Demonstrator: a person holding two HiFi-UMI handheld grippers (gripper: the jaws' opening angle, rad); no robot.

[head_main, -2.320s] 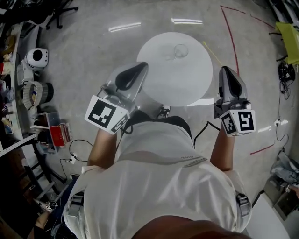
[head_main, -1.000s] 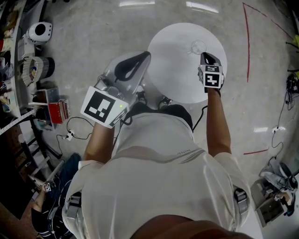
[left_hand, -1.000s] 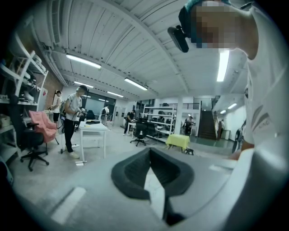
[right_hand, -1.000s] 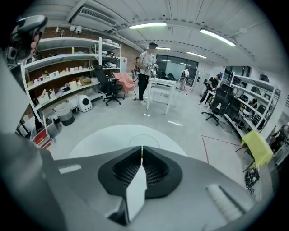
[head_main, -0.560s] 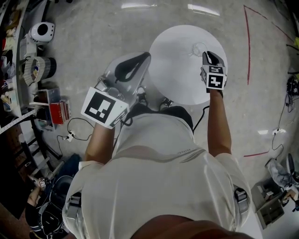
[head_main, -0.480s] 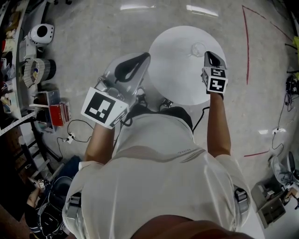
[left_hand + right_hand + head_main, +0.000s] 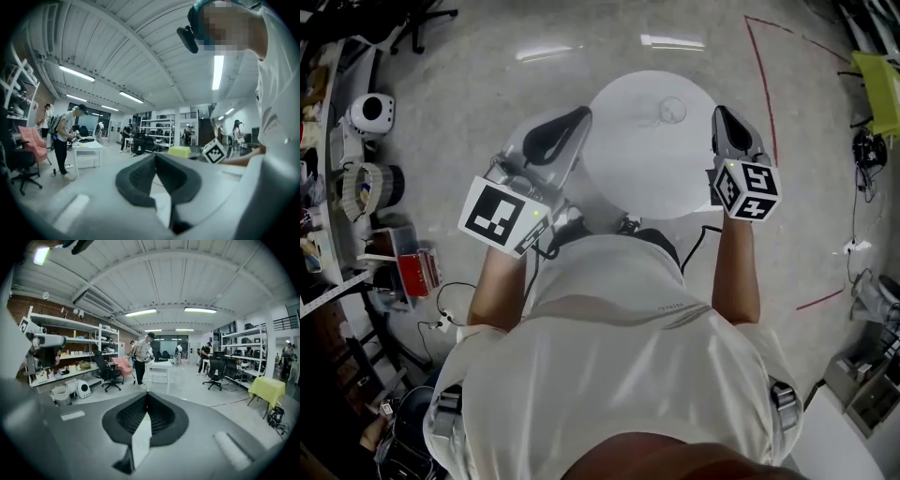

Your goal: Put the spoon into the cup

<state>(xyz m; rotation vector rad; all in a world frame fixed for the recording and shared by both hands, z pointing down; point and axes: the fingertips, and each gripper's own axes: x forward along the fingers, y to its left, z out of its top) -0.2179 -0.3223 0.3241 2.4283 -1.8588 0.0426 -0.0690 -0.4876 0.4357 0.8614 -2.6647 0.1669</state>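
1. Fingers [image 7: 136,180] on my left gripper [image 7: 155,156] are squeezed tight together, tip to tip. Nothing is between them.
2. My right gripper [image 7: 146,395] is squeezed tight too, and it holds nothing.
3. In the head view I see the cup [image 7: 671,110]. It is clear glass and stands on the round white table [image 7: 637,173], toward the far side.
4. I cannot make out the spoon. It is too small and faint for me to say where it lies.
5. My left gripper shows at the table's left edge and my right gripper at its right edge. The cup is between them, closer to the right one. Neither gripper touches it.
6. Both gripper views look out across a big room. The right gripper view shows shelves [image 7: 70,336] and a person [image 7: 142,359] standing by a white desk [image 7: 159,369].
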